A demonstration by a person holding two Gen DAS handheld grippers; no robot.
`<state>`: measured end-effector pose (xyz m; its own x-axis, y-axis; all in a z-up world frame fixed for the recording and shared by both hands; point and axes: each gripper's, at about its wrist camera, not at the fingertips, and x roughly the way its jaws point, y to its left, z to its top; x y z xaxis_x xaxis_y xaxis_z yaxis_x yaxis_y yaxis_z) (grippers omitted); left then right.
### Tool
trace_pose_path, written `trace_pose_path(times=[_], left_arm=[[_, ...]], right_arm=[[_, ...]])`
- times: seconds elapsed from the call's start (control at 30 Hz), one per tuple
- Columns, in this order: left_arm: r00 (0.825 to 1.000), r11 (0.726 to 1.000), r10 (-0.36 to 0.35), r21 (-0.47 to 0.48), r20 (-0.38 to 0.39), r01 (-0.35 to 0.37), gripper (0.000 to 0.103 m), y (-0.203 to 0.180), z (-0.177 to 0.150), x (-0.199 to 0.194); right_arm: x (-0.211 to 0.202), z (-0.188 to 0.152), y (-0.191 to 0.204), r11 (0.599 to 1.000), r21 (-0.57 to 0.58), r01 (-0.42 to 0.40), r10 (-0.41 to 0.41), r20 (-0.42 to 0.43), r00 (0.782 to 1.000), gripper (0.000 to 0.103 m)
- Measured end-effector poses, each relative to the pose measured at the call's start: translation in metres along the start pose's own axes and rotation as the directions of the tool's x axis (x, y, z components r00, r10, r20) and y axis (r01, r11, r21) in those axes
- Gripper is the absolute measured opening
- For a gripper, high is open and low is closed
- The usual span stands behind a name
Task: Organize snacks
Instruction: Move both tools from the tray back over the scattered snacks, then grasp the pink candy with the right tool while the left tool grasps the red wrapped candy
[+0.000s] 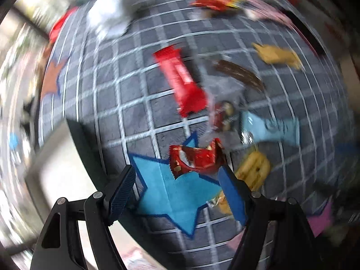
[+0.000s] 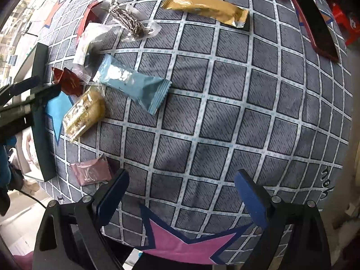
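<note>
My left gripper (image 1: 177,180) is open above a blue star (image 1: 173,193) on the grey grid cloth. A small red snack packet (image 1: 195,158) lies on the star's far edge, just beyond the fingertips. The left view is blurred. A long red bar (image 1: 182,78), a light blue packet (image 1: 272,128) and a yellow biscuit pack (image 1: 254,168) lie around it. My right gripper (image 2: 182,191) is open and empty above a pink star (image 2: 186,243). In the right wrist view the left gripper (image 2: 33,96) reaches in beside the dark red packet (image 2: 69,82), the light blue packet (image 2: 132,83) and the yellow biscuit pack (image 2: 85,112).
A gold bar (image 2: 207,7), a clear pack of dark biscuits (image 2: 130,21), a white packet (image 2: 87,42) and a pink packet (image 2: 91,173) lie on the cloth (image 2: 225,112). A dark tray (image 2: 315,22) is at the far right. An orange star (image 1: 54,76) marks the left edge.
</note>
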<state>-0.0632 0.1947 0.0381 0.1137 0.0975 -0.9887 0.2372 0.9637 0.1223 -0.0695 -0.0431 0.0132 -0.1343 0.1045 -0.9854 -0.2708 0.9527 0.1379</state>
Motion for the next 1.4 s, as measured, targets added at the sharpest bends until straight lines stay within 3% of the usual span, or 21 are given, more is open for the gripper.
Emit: trace_pose_path(times=[0.13, 0.27, 0.37, 0.43, 0.47, 0.5, 0.53, 0.57, 0.63, 0.67, 0.73, 0.8, 0.87, 0.9, 1.0, 1.13, 1.2, 1.3, 1.4], left_arm=[[1.000, 0.991, 0.000, 0.133, 0.023, -0.003, 0.079, -0.024, 0.000, 0.001], [0.999, 0.990, 0.026, 0.140, 0.019, -0.029, 0.079, -0.036, 0.014, 0.014], [0.997, 0.999, 0.033, -0.004, -0.071, -0.033, 0.080, -0.021, 0.026, 0.038], [0.990, 0.975, -0.097, -0.208, -0.097, 0.076, 0.079, 0.009, 0.023, 0.045], [0.985, 0.958, -0.133, -0.269, -0.114, 0.099, 0.079, 0.020, 0.020, 0.048], [0.983, 0.947, -0.173, -0.288, -0.069, 0.146, 0.079, 0.027, 0.018, 0.049], [0.981, 0.943, -0.187, -0.291, -0.059, 0.162, 0.079, 0.033, 0.015, 0.047], [0.981, 0.947, -0.187, -0.276, -0.049, 0.167, 0.079, 0.035, 0.014, 0.044], [0.984, 0.961, -0.175, -0.222, -0.024, 0.166, 0.079, 0.048, 0.015, 0.039], [0.984, 0.964, -0.180, -0.202, -0.013, 0.173, 0.079, 0.049, 0.015, 0.034], [0.981, 0.963, -0.194, -0.190, -0.004, 0.190, 0.079, 0.054, 0.023, 0.028], [0.983, 0.965, -0.182, -0.190, 0.014, 0.181, 0.079, 0.052, 0.026, 0.020], [0.983, 0.961, -0.181, -0.211, 0.003, 0.178, 0.079, 0.057, 0.028, 0.020], [0.980, 0.952, -0.197, -0.241, -0.009, 0.189, 0.079, 0.066, 0.024, 0.021], [0.968, 0.909, -0.251, -0.348, -0.024, 0.227, 0.079, 0.072, 0.006, 0.027], [0.951, 0.833, -0.306, -0.498, -0.049, 0.242, 0.079, 0.086, 0.000, 0.041], [0.943, 0.785, -0.328, -0.570, -0.048, 0.245, 0.079, 0.095, -0.002, 0.047], [0.934, 0.724, -0.354, -0.648, -0.054, 0.238, 0.079, 0.105, -0.004, 0.060], [0.939, 0.698, -0.338, -0.685, -0.061, 0.207, 0.079, 0.112, -0.002, 0.066]], right_arm=[[-0.004, 0.001, -0.001, 0.999, -0.027, -0.032, 0.032, -0.019, 0.999, 0.095], [-0.004, -0.004, 0.028, 0.995, -0.099, -0.025, 0.023, -0.031, 0.999, 0.095], [-0.009, -0.009, 0.049, 0.987, -0.159, 0.006, -0.009, -0.016, 1.000, 0.095], [-0.012, -0.019, 0.075, 0.958, -0.279, 0.062, -0.056, 0.031, 0.998, 0.095], [-0.014, -0.027, 0.091, 0.922, -0.376, 0.093, -0.075, 0.062, 0.995, 0.095], [-0.015, -0.034, 0.104, 0.892, -0.438, 0.113, -0.086, 0.081, 0.993, 0.095], [-0.014, -0.046, 0.123, 0.820, -0.553, 0.150, -0.104, 0.113, 0.988, 0.095], [-0.012, -0.053, 0.133, 0.777, -0.607, 0.167, -0.113, 0.128, 0.985, 0.095], [-0.002, -0.070, 0.158, 0.643, -0.737, 0.210, -0.132, 0.163, 0.978, 0.095], [0.002, -0.074, 0.166, 0.595, -0.772, 0.224, -0.139, 0.176, 0.974, 0.095], [0.011, -0.078, 0.180, 0.527, -0.816, 0.239, -0.150, 0.188, 0.971, 0.095], [0.018, -0.077, 0.187, 0.514, -0.828, 0.223, -0.154, 0.166, 0.974, 0.095], [0.024, -0.071, 0.188, 0.556, -0.812, 0.176, -0.152, 0.108, 0.982, 0.081], [0.026, -0.064, 0.188, 0.577, -0.798, 0.175, -0.163, 0.098, 0.982, 0.062], [0.013, -0.052, 0.179, 0.672, -0.723, 0.160, -0.140, 0.088, 0.986, 0.034], [-0.002, -0.038, 0.128, 0.824, -0.545, 0.154, -0.144, 0.061, 0.988, 0.028], [-0.010, -0.031, 0.092, 0.913, -0.393, 0.106, -0.106, 0.020, 0.994, 0.028], [-0.019, -0.027, 0.050, 0.978, -0.208, 0.014, -0.020, -0.026, 0.999, 0.028], [-0.026, -0.027, 0.024, 0.995, -0.076, -0.066, 0.062, -0.045, 0.997, 0.028]])
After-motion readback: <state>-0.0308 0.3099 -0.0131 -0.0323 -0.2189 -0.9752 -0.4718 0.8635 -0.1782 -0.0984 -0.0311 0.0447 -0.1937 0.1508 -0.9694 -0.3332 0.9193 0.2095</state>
